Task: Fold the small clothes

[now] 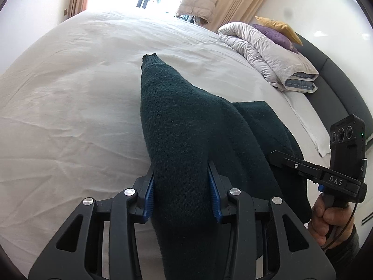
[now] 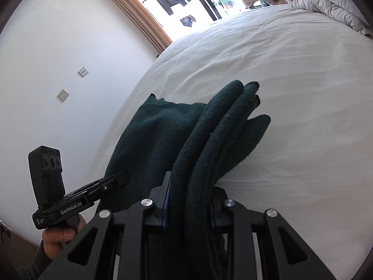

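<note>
Left wrist view puts your left tool (image 1: 181, 186) closed around a thick bunch of the dark green knitted sweater (image 1: 186, 121), blue pads pressed into the knit on both sides and the jaws kept fairly far apart by the bulk between them. From there the fabric runs forward and drapes down onto the white bed sheet (image 1: 70, 93), a cuff-like end pointing away from you. In the right wrist view, your right tool (image 2: 188, 200) pinches several stacked layers of the same garment, jaws narrower, folded edges fanning out beyond the fingertips. So the sweater hangs between both tools, partly lifted, partly resting on the bed near its closer edge.

The risk, as I judge it: the layers in your right tool are loosely stacked, and a quick pull could let the outer one slide free and spoil the fold. Your left grip is on a rounded bunch, so the knit may stretch or twist instead of lying flat. Both tools sit close together; mind a collision. The folded grey duvet (image 1: 268, 53) lies well apart.
</note>
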`<state>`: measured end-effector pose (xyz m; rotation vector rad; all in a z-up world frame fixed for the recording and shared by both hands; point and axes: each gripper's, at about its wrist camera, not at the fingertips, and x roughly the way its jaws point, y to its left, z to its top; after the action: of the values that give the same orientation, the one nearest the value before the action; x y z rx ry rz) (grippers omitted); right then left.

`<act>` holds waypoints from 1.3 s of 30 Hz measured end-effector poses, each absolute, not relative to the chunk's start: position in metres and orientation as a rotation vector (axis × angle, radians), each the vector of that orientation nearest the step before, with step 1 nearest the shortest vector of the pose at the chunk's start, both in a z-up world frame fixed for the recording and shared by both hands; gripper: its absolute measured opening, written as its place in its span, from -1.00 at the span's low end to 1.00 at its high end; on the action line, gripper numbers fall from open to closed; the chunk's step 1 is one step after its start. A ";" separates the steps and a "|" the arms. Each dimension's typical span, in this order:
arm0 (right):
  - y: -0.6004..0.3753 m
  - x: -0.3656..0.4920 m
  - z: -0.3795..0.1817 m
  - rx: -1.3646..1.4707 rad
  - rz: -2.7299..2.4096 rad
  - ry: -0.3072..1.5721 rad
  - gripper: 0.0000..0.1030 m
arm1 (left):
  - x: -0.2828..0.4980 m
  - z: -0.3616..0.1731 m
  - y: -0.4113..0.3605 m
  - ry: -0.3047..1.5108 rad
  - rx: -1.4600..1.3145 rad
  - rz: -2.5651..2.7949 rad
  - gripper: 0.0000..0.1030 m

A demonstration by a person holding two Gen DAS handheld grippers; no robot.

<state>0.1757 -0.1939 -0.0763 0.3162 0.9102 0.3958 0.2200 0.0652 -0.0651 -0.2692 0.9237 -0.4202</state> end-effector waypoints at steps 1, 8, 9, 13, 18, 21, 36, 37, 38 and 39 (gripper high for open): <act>-0.187 0.178 -0.074 0.306 0.400 0.908 -0.48 | 0.219 -0.063 0.077 0.920 -0.272 -0.412 -0.29; -0.187 0.217 -0.062 0.315 0.400 0.883 -0.48 | 0.249 -0.044 0.106 0.874 -0.242 -0.400 -0.28; -0.189 0.223 -0.062 0.317 0.398 0.881 -0.48 | 0.258 -0.042 0.104 0.875 -0.242 -0.399 -0.28; -0.189 0.251 -0.064 0.303 0.388 0.878 -0.48 | 0.296 -0.043 0.098 0.878 -0.246 -0.388 -0.28; -0.211 0.285 -0.083 0.343 0.377 0.906 -0.48 | 0.333 -0.065 0.075 0.889 -0.205 -0.360 -0.28; -0.224 0.303 -0.106 0.376 0.351 0.945 -0.48 | 0.352 -0.089 0.068 0.920 -0.180 -0.342 -0.27; -0.263 0.275 -0.142 0.502 0.309 0.886 0.10 | 0.344 -0.118 0.061 0.863 -0.115 -0.251 0.37; -0.263 0.268 -0.138 0.497 0.299 0.879 0.10 | 0.341 -0.115 0.060 0.855 -0.100 -0.241 0.36; -0.264 0.261 -0.135 0.496 0.289 0.872 0.10 | 0.336 -0.111 0.058 0.849 -0.088 -0.233 0.36; -0.263 0.253 -0.132 0.495 0.278 0.862 0.10 | 0.331 -0.108 0.057 0.842 -0.076 -0.224 0.36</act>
<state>0.2528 -0.2628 -0.1317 0.4950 0.8622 0.2779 0.3310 0.0570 -0.1079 -0.0755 0.8423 -0.2236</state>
